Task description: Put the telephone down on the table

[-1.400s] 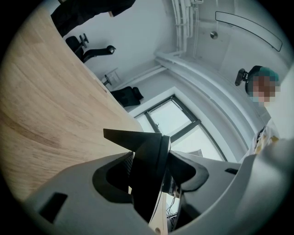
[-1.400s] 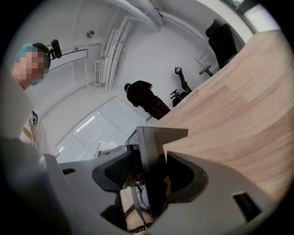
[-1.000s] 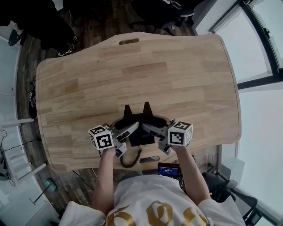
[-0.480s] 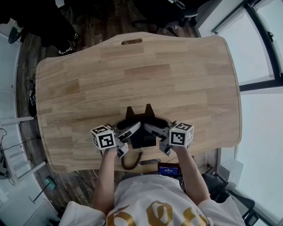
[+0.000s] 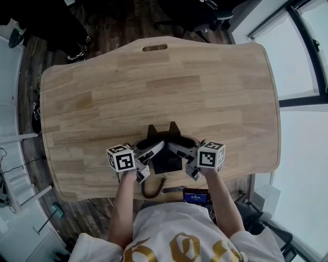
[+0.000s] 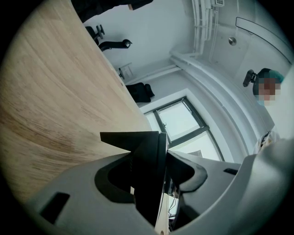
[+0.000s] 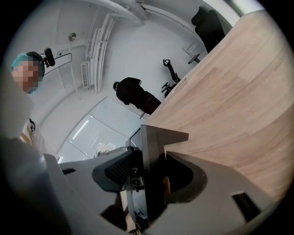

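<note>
A black telephone hangs over the near edge of the wooden table, its two prongs pointing away from me. Its coiled cord dangles below the table edge. My left gripper holds the telephone's left side; its jaws are closing, with the black panel pressed between them. The right gripper is shut on the right side, and its own view shows the panel clamped between the pads. The telephone's underside is hidden, so I cannot tell whether it touches the table.
The table top has a handle slot at its far edge. A small device with a lit screen sits at my waist. Dark chairs stand beyond the table, and a window wall runs along the right.
Both grippers have sunk a little toward the table with the telephone held between them. The grip looks the same.
</note>
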A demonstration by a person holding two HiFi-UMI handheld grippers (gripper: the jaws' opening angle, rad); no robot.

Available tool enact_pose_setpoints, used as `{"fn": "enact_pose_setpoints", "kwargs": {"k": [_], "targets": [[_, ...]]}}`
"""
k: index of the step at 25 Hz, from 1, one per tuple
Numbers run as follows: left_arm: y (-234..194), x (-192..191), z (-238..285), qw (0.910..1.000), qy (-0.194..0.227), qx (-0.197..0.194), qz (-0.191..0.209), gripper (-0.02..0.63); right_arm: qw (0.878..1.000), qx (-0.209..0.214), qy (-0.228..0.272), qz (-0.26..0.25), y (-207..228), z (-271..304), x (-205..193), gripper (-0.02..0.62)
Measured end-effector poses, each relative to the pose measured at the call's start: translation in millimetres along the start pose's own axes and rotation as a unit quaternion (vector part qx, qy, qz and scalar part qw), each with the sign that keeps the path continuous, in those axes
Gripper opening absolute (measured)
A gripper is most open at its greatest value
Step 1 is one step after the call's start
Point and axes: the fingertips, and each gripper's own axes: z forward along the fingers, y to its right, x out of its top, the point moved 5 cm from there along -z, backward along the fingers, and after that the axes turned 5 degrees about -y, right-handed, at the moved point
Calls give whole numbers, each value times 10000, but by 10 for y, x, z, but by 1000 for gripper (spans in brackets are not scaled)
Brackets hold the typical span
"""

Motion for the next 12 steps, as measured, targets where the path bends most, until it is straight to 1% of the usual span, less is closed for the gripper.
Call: {"fn": "enact_pose_setpoints", "kwargs": {"k": [3, 8, 10, 12], "targets": [[-30, -1, 6, 9999, -39, 39, -103, 207, 9999, 27, -39, 143, 28, 19, -3, 218], [-57, 11, 10, 9994, -164, -46, -302, 209, 9992, 198, -156, 316, 49, 49, 2, 218], [-65, 14, 11, 9993, -223, -25, -288, 212, 9986, 295, -142, 405, 54, 55, -6, 218], [-70, 14, 5, 9995, -225, 41, -234, 232, 9985, 318, -106, 428, 52, 56, -12, 218]]}}
